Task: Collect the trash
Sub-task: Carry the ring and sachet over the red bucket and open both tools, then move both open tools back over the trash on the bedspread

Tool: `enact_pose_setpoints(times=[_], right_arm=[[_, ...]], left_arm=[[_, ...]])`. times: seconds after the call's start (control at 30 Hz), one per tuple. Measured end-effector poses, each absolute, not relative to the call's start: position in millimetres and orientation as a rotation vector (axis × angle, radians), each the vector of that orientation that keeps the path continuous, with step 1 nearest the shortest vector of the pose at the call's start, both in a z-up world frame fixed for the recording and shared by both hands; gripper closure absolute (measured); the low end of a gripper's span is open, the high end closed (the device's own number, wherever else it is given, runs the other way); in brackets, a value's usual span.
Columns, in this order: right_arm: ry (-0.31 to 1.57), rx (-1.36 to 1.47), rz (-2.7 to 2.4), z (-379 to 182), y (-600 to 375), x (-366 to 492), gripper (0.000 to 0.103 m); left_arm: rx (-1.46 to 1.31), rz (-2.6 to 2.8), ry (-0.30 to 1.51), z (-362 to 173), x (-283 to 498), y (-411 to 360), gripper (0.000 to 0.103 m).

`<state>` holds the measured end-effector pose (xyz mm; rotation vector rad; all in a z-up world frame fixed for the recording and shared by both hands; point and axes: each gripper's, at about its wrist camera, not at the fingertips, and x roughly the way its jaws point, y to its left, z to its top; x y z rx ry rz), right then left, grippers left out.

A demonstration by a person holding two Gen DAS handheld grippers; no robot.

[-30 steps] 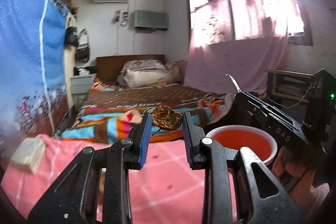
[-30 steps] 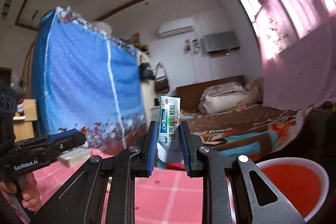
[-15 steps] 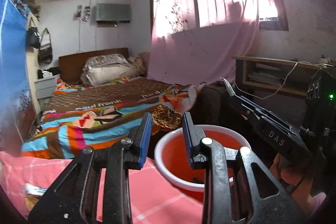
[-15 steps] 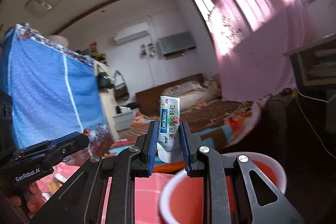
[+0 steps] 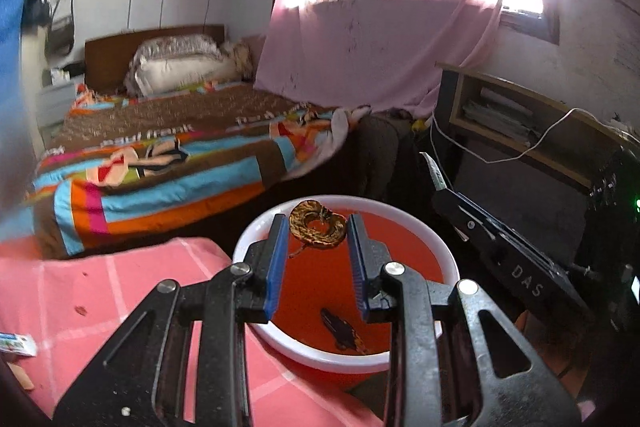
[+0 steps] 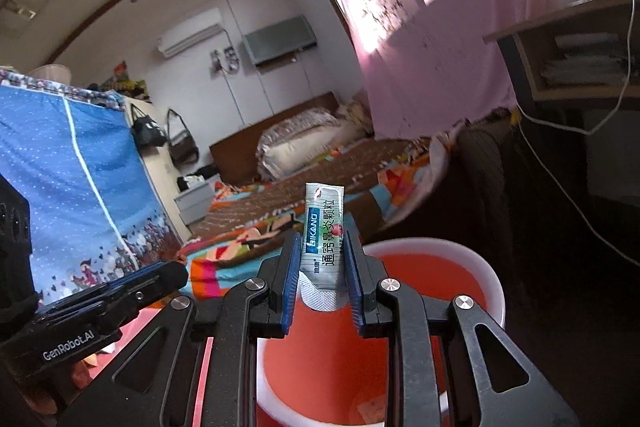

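A: Left wrist view: red basin with a white rim beside the pink tablecloth, left gripper above it, jaws part-open, clamping a brown coiled scrap.

B: Right gripper?

A: Narrow gap, pinching a medicine sachet upright over the same basin.

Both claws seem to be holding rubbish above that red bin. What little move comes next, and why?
Probably opening the left gripper: its brown coil already hangs over the red bin, so it should drop in. The right gripper could then release its sachet.
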<state>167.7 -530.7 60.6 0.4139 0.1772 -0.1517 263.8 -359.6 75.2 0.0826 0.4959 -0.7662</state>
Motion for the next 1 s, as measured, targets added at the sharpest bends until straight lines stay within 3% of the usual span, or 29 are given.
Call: enact_pose_setpoints(times=[0.33, 0.4, 0.53, 0.63, 0.83, 0.9, 0.93, 0.97, 1.0], right_arm=[[0.286, 0.437, -0.174, 49, -540, 181, 0.082], [0.311, 0.437, -0.184, 47, -540, 184, 0.081], [0.314, 0.451, -0.188, 44, -542, 183, 0.064], [0.296, 0.449, -0.196, 47, -543, 180, 0.058], [0.235, 0.416, -0.201, 56, -534, 175, 0.054], [0.21, 0.39, -0.201, 60, -528, 173, 0.045], [0.193, 0.379, -0.197, 62, -524, 172, 0.023], [0.172, 0.375, -0.19, 63, -522, 170, 0.011], [0.144, 0.373, -0.178, 65, -519, 168, 0.011]], left_arm=[[0.017, -0.771, 0.677, 56, 286, -377, 0.065], [0.007, -0.766, 0.698, 54, 288, -377, 0.059], [-0.006, -0.743, 0.7, 52, 288, -371, 0.047], [-0.027, -0.717, 0.691, 52, 287, -362, 0.039], [-0.085, -0.628, 0.6, 61, 280, -325, 0.005], [-0.111, -0.554, 0.526, 66, 273, -306, 0.0], [-0.124, -0.52, 0.487, 68, 270, -297, 0.0], [-0.136, -0.473, 0.442, 70, 265, -285, 0.0], [-0.134, -0.445, 0.424, 72, 264, -278, 0.0]])
